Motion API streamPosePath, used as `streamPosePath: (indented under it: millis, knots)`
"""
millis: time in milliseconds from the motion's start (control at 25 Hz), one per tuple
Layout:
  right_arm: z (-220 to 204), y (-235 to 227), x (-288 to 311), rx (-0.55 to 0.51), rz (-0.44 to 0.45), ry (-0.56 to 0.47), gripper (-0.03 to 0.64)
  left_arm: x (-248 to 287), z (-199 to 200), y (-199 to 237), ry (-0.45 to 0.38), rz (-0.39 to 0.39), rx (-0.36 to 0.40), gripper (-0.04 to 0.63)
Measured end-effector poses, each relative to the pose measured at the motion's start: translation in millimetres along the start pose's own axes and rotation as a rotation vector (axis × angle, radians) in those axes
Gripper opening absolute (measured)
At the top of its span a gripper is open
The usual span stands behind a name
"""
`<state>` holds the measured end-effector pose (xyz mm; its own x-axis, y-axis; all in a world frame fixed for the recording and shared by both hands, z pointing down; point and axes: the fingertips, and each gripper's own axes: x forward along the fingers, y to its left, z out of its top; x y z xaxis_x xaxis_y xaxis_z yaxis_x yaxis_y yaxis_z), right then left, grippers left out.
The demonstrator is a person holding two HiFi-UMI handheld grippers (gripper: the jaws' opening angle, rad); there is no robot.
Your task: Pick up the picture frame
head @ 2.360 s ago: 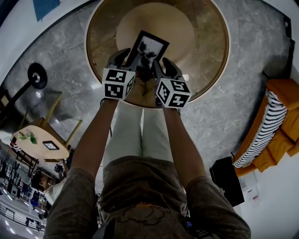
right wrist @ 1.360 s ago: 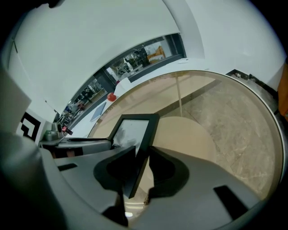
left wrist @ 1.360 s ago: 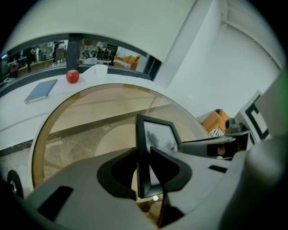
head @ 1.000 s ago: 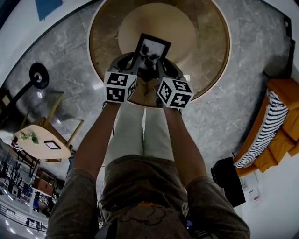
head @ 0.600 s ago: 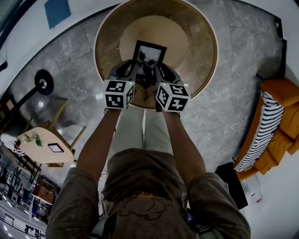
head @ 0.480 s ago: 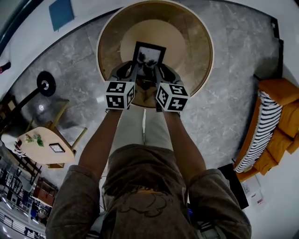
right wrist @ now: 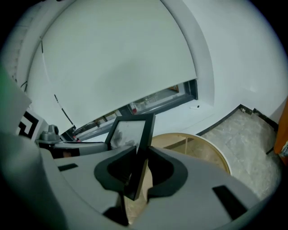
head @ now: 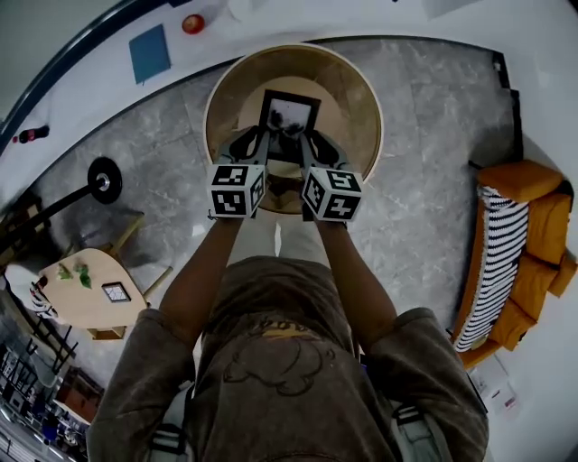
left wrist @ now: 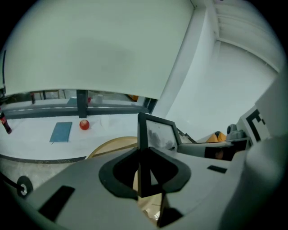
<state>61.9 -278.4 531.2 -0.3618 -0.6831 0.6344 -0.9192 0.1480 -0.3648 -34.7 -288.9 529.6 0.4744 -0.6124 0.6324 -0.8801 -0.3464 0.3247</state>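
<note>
black picture frame (head: 289,119) sits at 12 o'clock in the head view, held in the air over a round wooden tabletop (head: 361,99) and clear of its surface. its face is turned up toward the camera, with a pale print and a dark smudge under the glass. the left tool (head: 259,144) is clamped on the frame's left edge, at 9 o'clock of the frame, and the right tool (head: 312,146) is clamped on its right edge, at 3 o'clock. in the left gripper view the frame's thin side stands upright between the dark pads (left wrist: 110,176), which press on its front and back, and the glass faces 3 o'clock. in the right gripper view the frame leans a little toward 1 o'clock between the pads, its glass toward 9 o'clock, with the tabletop below and beyond it. both bare forearms reach straight out from a brown shirt (head: 271,361). on the grey marble floor (head: 424,180) an orange sofa (head: 519,180) with a striped cushion (head: 492,262) stands at 3 o'clock. a second, smaller tabletop (head: 77,307) is at 8 o'clock and a black round stand base (head: 104,180) at 9 o'clock. a blue mat (head: 149,52) and a small red ball (head: 192,23) lie at 11 o'clock.
</note>
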Motion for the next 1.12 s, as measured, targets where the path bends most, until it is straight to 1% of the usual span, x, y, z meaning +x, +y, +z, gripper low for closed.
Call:
streamPosePath:
  millis: [280, 640, 840, 1120]
  knots:
    - [50, 26, -60, -0.053, 0.025, -0.094, 0.094, -55, 48, -35, -0.078, -0.006, 0.041, 0.084]
    - [107, 54, -128, -0.132, 0.06, -0.236, 0.095, -117, 106, -75, -0.222, 0.003, 0.099, 0.084]
    - [131, 68, -158, -0.181, 0.077, -0.309, 0.094, -148, 130, -93, -0.309, 0.016, 0.13, 0.084]
    - [153, 83, -183, -0.228, 0.081, -0.39, 0.095, -172, 152, -104, -0.385, 0.01, 0.157, 0.084]
